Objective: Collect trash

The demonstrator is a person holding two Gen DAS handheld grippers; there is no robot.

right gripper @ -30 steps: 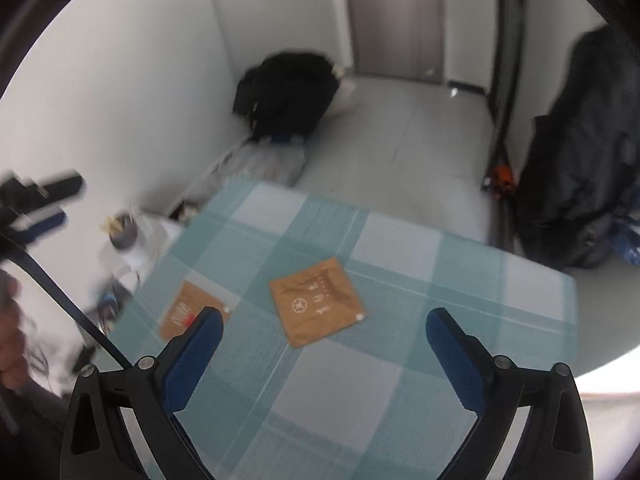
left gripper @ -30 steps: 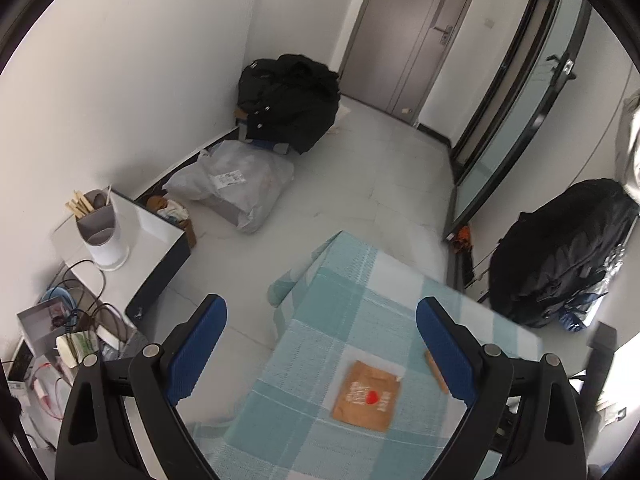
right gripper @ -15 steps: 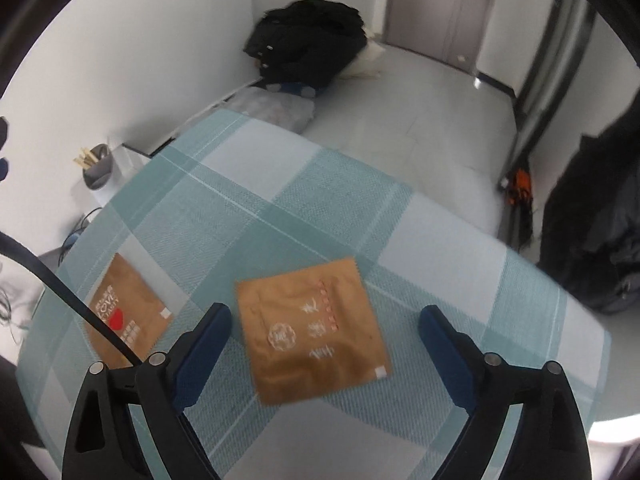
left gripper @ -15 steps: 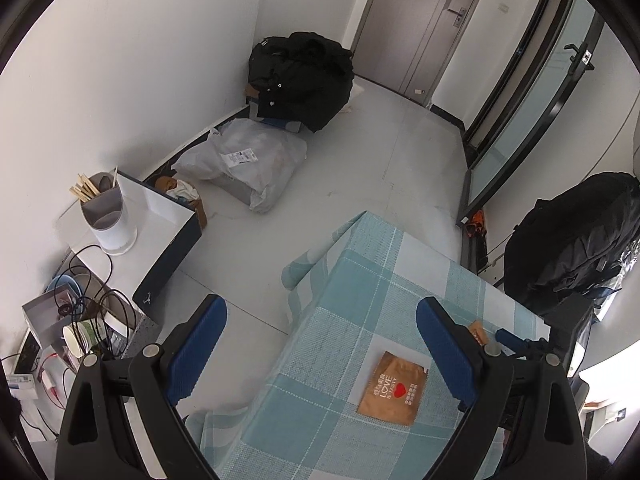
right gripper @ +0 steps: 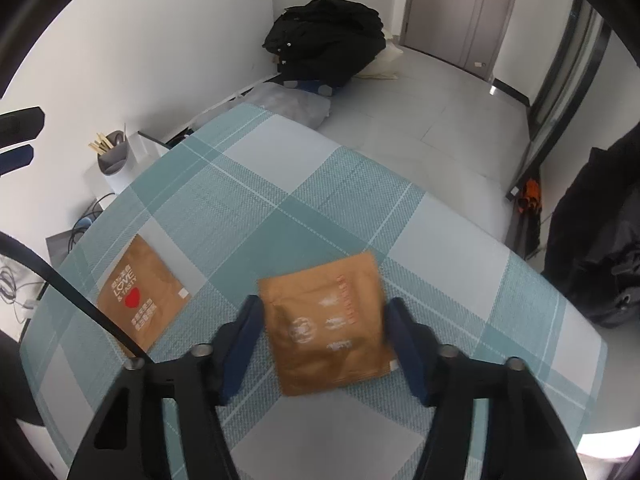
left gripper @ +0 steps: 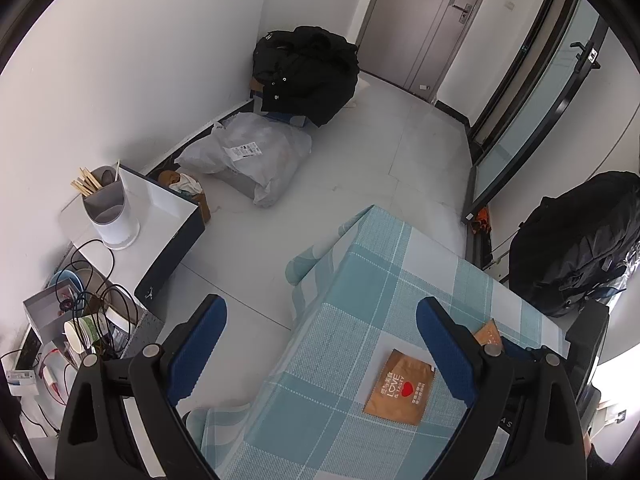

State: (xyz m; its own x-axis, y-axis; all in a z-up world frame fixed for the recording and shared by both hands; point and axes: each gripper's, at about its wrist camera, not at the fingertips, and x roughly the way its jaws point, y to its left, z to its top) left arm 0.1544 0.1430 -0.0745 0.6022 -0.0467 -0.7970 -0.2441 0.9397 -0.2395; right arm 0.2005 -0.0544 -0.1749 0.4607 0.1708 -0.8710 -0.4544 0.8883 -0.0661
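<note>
A brown paper packet with white print (right gripper: 328, 320) lies flat on the teal checked tablecloth (right gripper: 280, 184). My right gripper (right gripper: 322, 312) is low over it with a blue finger at each side edge. Its jaws are closing, and the packet sits between them without being lifted. A second brown packet with a red heart (right gripper: 140, 292) lies to the left on the cloth. In the left wrist view that heart packet (left gripper: 400, 388) lies just inside the right finger of my left gripper (left gripper: 320, 336), which hangs open above the table's edge and holds nothing.
Beside the table stand a white cabinet (left gripper: 160, 208) with a grey cup of chopsticks (left gripper: 108, 204) and a cluttered shelf with cables (left gripper: 80, 320). On the floor lie a grey plastic bag (left gripper: 256, 152) and black bags (left gripper: 308, 68). Another black bag (left gripper: 580, 240) is at the right.
My right gripper has come down over the printed brown packet, and its fingers have narrowed from wide open to the packet's edges. The left gripper has barely moved.
</note>
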